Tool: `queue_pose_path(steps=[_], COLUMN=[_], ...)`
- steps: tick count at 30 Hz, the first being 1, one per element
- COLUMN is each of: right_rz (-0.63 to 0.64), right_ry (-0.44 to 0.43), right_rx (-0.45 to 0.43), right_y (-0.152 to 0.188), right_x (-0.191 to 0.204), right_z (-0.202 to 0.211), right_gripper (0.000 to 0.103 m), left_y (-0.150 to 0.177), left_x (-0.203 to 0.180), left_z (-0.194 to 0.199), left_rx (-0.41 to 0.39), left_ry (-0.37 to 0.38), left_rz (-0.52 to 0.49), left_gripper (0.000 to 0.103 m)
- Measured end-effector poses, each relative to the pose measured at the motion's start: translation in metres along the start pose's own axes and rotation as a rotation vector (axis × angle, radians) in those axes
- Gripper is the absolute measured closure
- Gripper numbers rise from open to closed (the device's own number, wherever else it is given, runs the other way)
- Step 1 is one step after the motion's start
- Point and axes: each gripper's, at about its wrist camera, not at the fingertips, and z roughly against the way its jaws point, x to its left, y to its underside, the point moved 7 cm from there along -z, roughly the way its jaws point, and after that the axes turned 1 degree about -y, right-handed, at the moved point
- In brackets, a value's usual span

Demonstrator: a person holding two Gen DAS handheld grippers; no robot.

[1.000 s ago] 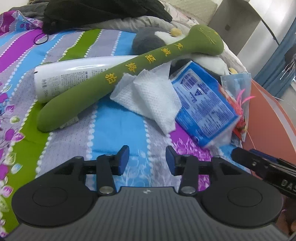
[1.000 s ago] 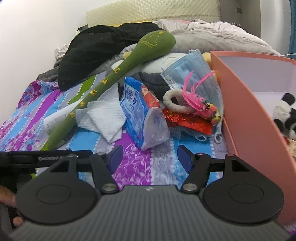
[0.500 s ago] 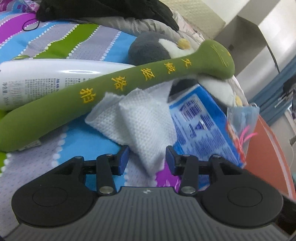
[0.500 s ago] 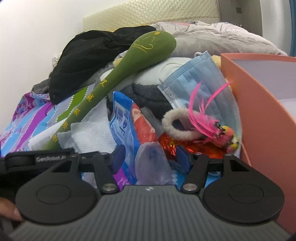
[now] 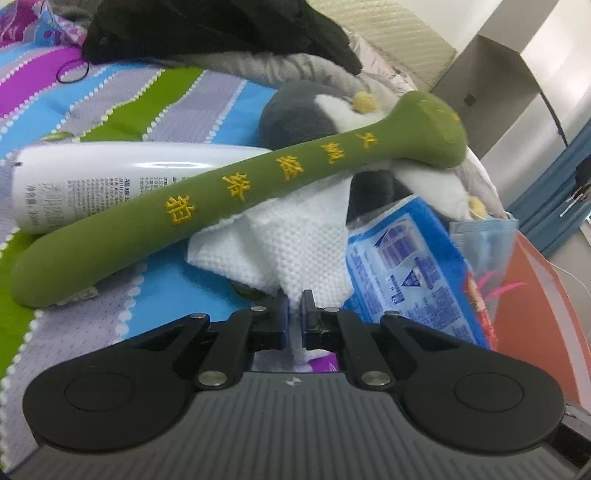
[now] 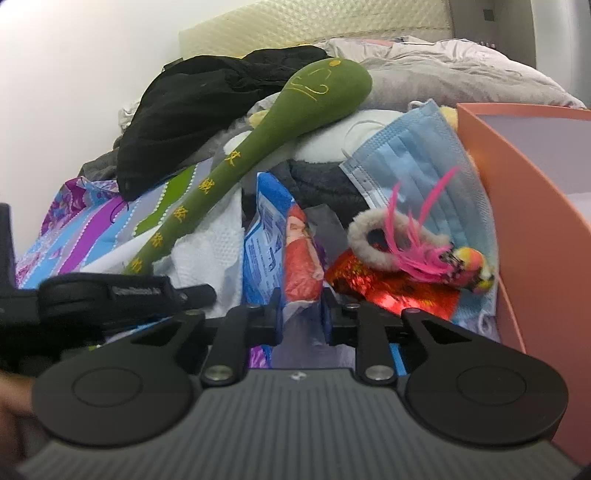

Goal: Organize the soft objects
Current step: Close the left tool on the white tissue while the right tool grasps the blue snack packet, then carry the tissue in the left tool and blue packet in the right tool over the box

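My left gripper [image 5: 293, 314] is shut on the near corner of a white textured tissue [image 5: 295, 247] that lies on the striped bedspread. A long green plush mallet [image 5: 229, 195] with yellow characters lies across the tissue and a white bottle [image 5: 110, 184]. My right gripper [image 6: 301, 321] is shut on the near end of a blue and red plastic snack bag [image 6: 280, 254]. The same bag [image 5: 406, 266] lies right of the tissue in the left wrist view. The mallet [image 6: 266, 147] and tissue [image 6: 210, 251] also show in the right wrist view.
An orange box [image 6: 524, 192] stands at the right. Against it lie a blue face mask [image 6: 413, 162], a pink feather toy [image 6: 424, 243] and a red foil packet [image 6: 391, 288]. A grey and white plush [image 5: 306, 110] and black clothing [image 5: 207, 29] lie behind.
Both grippers moved forward and closed. The left one closed on the tissue corner. The right one closed on the snack bag's end.
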Motion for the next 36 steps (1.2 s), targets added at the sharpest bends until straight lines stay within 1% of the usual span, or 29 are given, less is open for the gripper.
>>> queue_pose_path(steps=[8,16,20,28,36], right_rz=[0.032,0.011,0.028,0.011,0.000], right_ry=[0.017,0.050,0.069,0.100,0.085], right_rx=[-0.009,0.000,-0.010,-0.030,-0.044], right_y=[0.015,0.033,0.038,0.048,0.055], right_x=[0.003,-0.003,-0.004,-0.009,-0.001], right_z=[0.041,0.082,0.104,0.146,0.175], right_gripper=[0.080,0.080,0.080,0.080,0.080], left_y=[0.023,0.048,0.058,0.084,0.095], left_x=[-0.007,-0.019,-0.028,-0.040,-0.050], left_z=[0.042,0.083,0.101,0.140,0.178], left_rx=[0.012,0.027,0.035,0.054,0.050], left_ry=[-0.001,-0.005,0.002,0.010,0.010], left_rz=[-0.037,-0.079,-0.096,-0.132,-0.152], left_gripper=[0.096,0.096,0.096,0.096,0.096])
